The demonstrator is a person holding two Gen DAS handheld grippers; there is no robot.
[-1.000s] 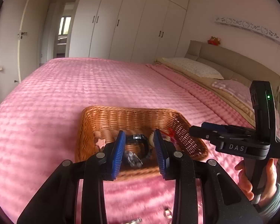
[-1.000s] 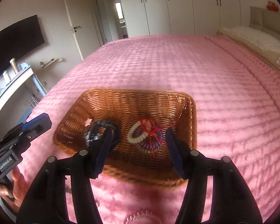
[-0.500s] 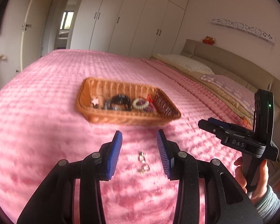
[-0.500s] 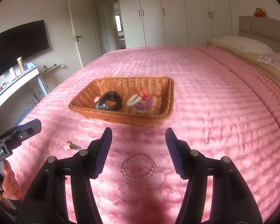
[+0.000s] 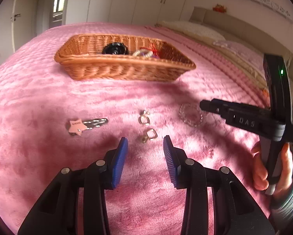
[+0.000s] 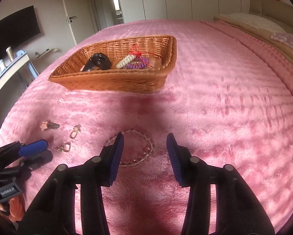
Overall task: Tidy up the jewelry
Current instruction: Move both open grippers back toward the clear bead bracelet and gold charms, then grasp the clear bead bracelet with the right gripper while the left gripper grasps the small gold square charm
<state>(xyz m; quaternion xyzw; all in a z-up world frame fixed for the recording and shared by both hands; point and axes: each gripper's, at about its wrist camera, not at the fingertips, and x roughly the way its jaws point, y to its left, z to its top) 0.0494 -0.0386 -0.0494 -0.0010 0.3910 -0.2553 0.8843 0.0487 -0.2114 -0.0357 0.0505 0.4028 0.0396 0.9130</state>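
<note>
Left gripper [image 5: 145, 140] jaws parted and empty just before two gold earrings [image 5: 147, 125] on pink bedspread [image 5: 48, 98], right gripper [image 6: 145, 137] jaws closing, nothing pressed, clear bead bracelet [image 6: 134, 148] lying beneath them, wicker basket [image 6: 111, 81] beyond holding hair ties [image 6: 134, 61].

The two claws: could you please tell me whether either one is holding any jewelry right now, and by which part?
Nothing is held. The left claw hangs open above an earring; the right claw, closing, is over the bracelet, pads not gripping it.
</note>
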